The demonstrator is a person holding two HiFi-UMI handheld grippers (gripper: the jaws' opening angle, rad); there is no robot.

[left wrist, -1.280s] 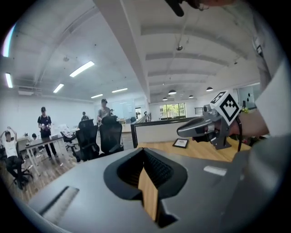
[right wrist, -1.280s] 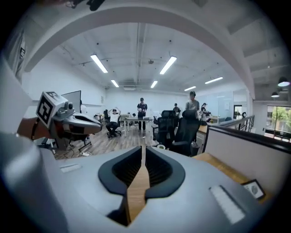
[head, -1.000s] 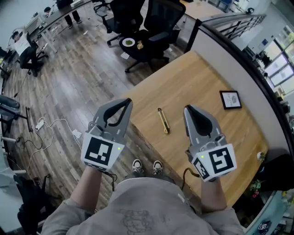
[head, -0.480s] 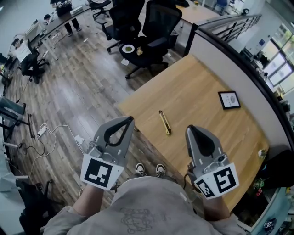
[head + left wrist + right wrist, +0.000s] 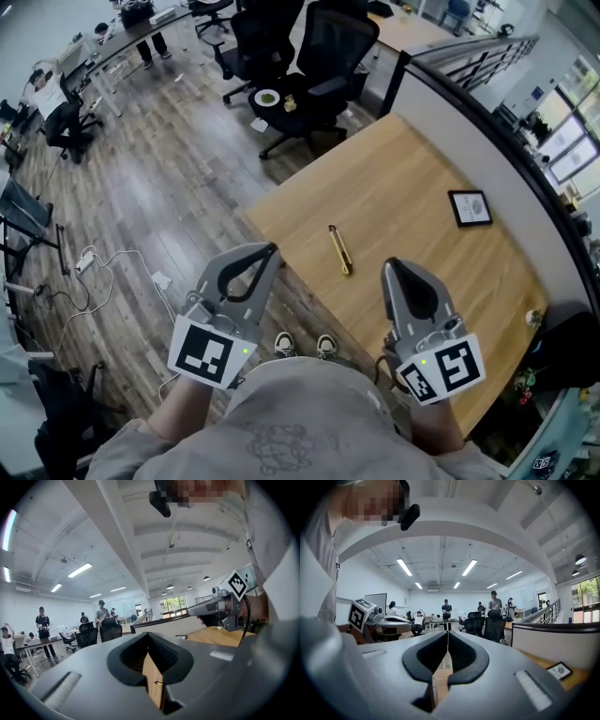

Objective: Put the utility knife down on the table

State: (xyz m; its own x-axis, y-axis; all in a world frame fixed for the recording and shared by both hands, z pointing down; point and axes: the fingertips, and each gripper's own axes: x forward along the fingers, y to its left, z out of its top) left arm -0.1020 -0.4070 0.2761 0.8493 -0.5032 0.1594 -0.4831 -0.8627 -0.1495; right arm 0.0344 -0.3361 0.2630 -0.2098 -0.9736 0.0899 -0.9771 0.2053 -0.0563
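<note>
The yellow utility knife (image 5: 338, 250) lies flat on the wooden table (image 5: 403, 187), near its front edge, with nothing touching it. My left gripper (image 5: 272, 247) hangs shut and empty just left of the table's corner, over the floor. My right gripper (image 5: 387, 265) is shut and empty to the right of the knife, above the table's near edge. In the left gripper view the jaw tips (image 5: 148, 634) meet, and the right gripper (image 5: 211, 607) shows beside them. In the right gripper view the jaws (image 5: 447, 632) are closed, with the left gripper (image 5: 389, 619) to the side.
A small framed picture (image 5: 470, 206) lies on the table's far right. A low partition wall (image 5: 487, 122) runs behind the table. Black office chairs (image 5: 309, 56) stand beyond the far end. Cables (image 5: 103, 262) trail over the wood floor at left. Several people stand in the background.
Both grippers have drawn back toward my body, away from the knife. The knife stays where it lies on the table.
</note>
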